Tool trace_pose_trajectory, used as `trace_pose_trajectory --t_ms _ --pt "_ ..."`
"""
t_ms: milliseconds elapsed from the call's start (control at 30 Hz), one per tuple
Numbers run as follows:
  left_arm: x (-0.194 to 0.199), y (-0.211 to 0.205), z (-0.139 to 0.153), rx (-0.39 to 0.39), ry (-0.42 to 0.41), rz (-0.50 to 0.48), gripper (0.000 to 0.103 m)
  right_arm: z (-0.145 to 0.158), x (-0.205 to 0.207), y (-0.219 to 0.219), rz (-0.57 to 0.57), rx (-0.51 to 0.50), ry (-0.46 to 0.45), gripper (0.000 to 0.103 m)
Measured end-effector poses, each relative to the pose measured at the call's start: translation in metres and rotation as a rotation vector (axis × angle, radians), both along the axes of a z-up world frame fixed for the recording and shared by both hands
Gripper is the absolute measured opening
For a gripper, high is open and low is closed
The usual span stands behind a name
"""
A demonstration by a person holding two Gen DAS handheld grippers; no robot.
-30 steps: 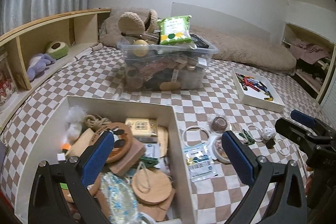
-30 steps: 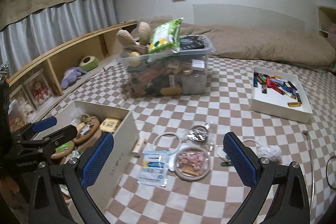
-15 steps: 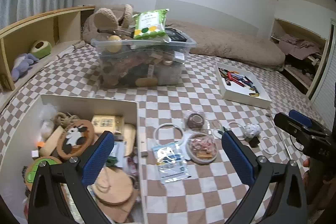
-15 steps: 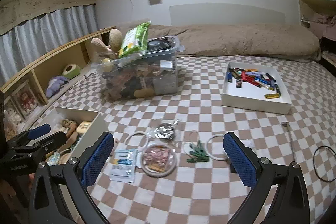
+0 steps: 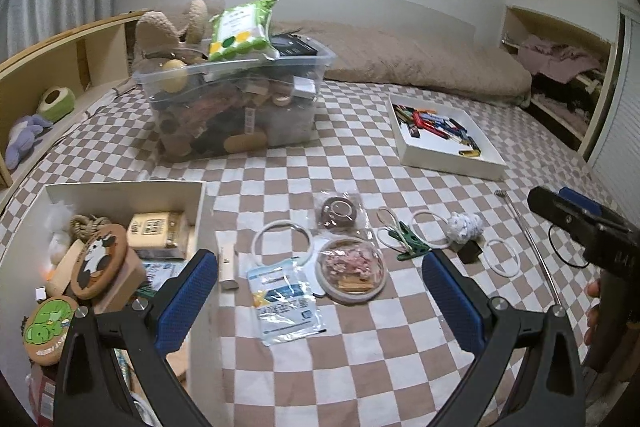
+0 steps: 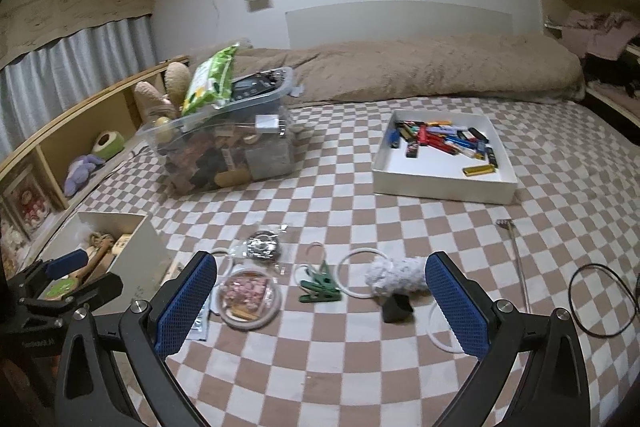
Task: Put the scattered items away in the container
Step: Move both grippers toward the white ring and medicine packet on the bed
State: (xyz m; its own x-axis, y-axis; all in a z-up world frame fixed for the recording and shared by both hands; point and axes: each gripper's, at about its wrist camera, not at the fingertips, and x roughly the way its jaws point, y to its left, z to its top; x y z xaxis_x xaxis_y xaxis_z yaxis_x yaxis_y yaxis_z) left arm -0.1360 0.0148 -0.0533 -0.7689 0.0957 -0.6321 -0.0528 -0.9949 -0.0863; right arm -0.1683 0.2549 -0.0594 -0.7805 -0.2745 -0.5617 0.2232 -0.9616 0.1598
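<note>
Scattered items lie on the checkered bed cover: a blue-white sachet (image 5: 285, 299), a round clear lid dish (image 5: 351, 269) (image 6: 249, 297), a bagged dark disc (image 5: 339, 213), white rings (image 5: 283, 243), a green clip (image 5: 412, 247) (image 6: 320, 287), a white fluffy ball (image 5: 464, 227) (image 6: 396, 277) and a small black block (image 6: 396, 309). The open white box (image 5: 198, 211) at left holds wooden and plush pieces. My left gripper (image 5: 320, 299) hovers open above the sachet and dish. My right gripper (image 6: 322, 307) is open above the clip and ball, holding nothing.
A full clear storage bin (image 5: 236, 107) stands behind the items. A white tray of coloured lighters (image 5: 444, 135) sits at right, with a thin metal rod (image 6: 516, 263) and a black cable loop (image 6: 604, 301) nearby. A wooden shelf (image 5: 52, 67) with plush toys runs along the left.
Both grippers have swung to the right, away from the white box and over the scattered items. Both stayed open and empty.
</note>
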Motion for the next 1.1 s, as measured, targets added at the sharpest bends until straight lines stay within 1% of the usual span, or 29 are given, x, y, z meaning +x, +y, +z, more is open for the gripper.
trace_pose_trajectory --t_ms 300,500,567,700,800,1000,1100 --pt "-0.004 0.022 -0.011 -0.023 -0.025 -0.027 0.103 -0.01 -0.006 0.025 -0.057 -0.009 -0.029 0.103" --pt "-0.009 0.031 -0.026 -0.028 -0.045 -0.017 0.103 -0.023 -0.012 0.036 -0.092 0.007 -0.07 0.103" --pt "-0.011 0.035 -0.034 -0.039 -0.053 -0.009 0.103 -0.027 -0.015 0.041 -0.104 0.012 -0.085 0.103" --pt "-0.019 0.041 -0.059 -0.05 -0.109 0.015 0.103 -0.04 -0.023 0.054 -0.135 0.016 -0.117 0.103" --pt "-0.026 0.04 -0.081 -0.06 -0.162 0.068 0.103 -0.051 -0.029 0.062 -0.153 0.024 -0.148 0.103" --pt "-0.033 0.033 -0.113 -0.069 -0.238 0.145 0.103 -0.076 -0.043 0.076 -0.19 0.075 -0.214 0.103" --pt "-0.034 0.03 -0.123 -0.075 -0.26 0.17 0.103 -0.095 -0.054 0.08 -0.194 0.121 -0.26 0.103"
